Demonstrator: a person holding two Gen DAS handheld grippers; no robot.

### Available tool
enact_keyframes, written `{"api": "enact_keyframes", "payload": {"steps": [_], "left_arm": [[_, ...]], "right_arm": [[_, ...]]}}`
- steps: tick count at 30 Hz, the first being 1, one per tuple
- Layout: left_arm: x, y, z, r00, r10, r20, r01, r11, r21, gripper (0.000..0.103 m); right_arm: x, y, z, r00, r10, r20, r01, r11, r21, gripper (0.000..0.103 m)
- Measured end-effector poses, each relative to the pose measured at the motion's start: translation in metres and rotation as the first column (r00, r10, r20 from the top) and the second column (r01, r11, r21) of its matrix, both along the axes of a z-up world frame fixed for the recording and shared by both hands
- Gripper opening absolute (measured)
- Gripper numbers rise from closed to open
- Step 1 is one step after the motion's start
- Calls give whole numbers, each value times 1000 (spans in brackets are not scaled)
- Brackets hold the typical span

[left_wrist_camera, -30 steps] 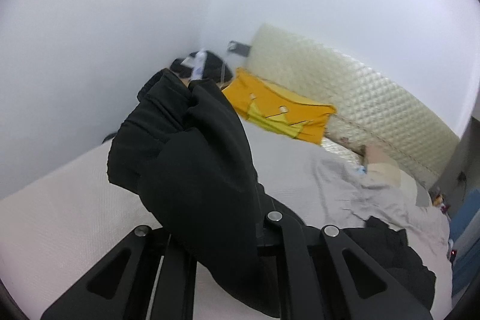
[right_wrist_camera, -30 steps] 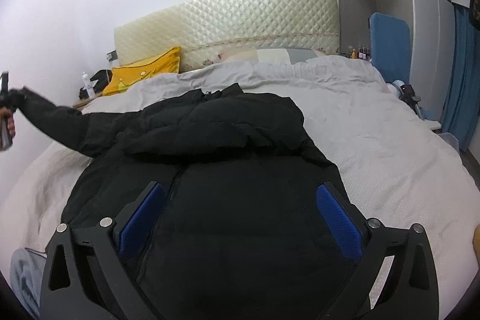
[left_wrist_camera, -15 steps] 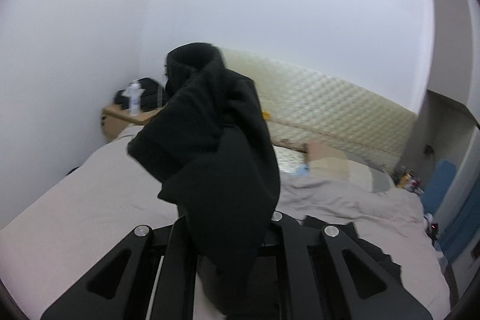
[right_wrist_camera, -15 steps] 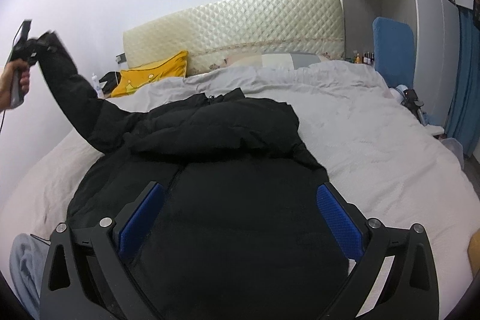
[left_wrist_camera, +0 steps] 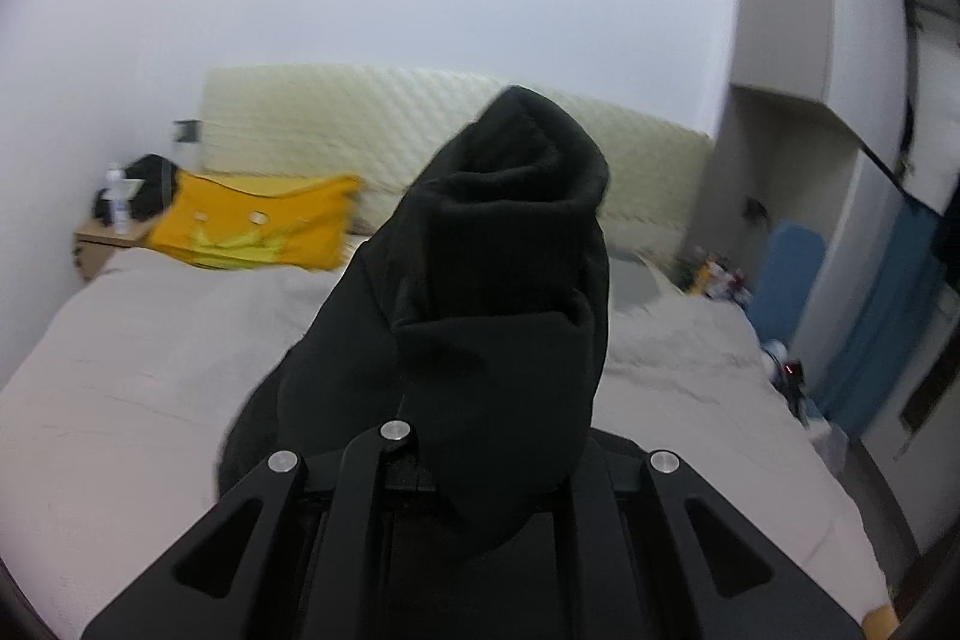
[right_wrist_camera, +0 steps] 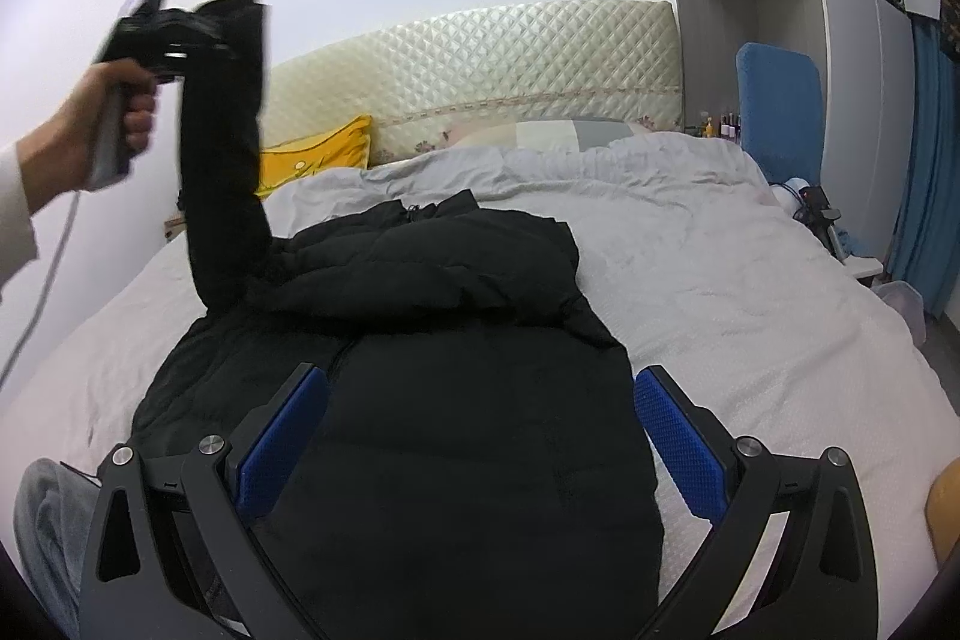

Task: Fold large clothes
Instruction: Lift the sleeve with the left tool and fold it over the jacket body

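Note:
A large black padded jacket lies spread on the bed, collar toward the headboard. Its left sleeve stands lifted high above the bed, pinched at the cuff by my left gripper, held in a hand at the upper left. In the left wrist view the sleeve cuff fills the middle and hides the left fingertips. My right gripper hovers open over the jacket's lower part, blue pads apart with nothing between them.
A yellow pillow leans against the quilted headboard. A nightstand with a bottle stands at the far left. A blue chair and wardrobes stand right of the bed. Grey cloth lies at the near left.
The left gripper has swung the sleeve from stretched out low at the left up high above the bed and toward the jacket. The right gripper has barely shifted.

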State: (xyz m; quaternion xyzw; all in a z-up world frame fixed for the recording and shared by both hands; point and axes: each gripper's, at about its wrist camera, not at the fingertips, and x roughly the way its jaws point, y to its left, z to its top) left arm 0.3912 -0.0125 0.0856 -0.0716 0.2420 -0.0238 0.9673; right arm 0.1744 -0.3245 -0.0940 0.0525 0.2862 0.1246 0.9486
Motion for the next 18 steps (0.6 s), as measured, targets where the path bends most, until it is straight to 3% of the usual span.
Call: {"api": "enact_keyframes", "payload": {"steps": [5,10,18], "left_arm": [[6,-74,-44,995,-91,-51,91,996,15,10],[29,-123,-94,987,-120,-107,122,992,13,10],[55,-156,-183,969,-150,-198,162,986,46,10]], "right_arm": [[8,-17,-8,999,-32,-17,32,999,19,103],[17,-32,-12,998,-48,-28,50,998,50,103],[27,-42,-23,998,-37,-43,41,996,81,103]]}}
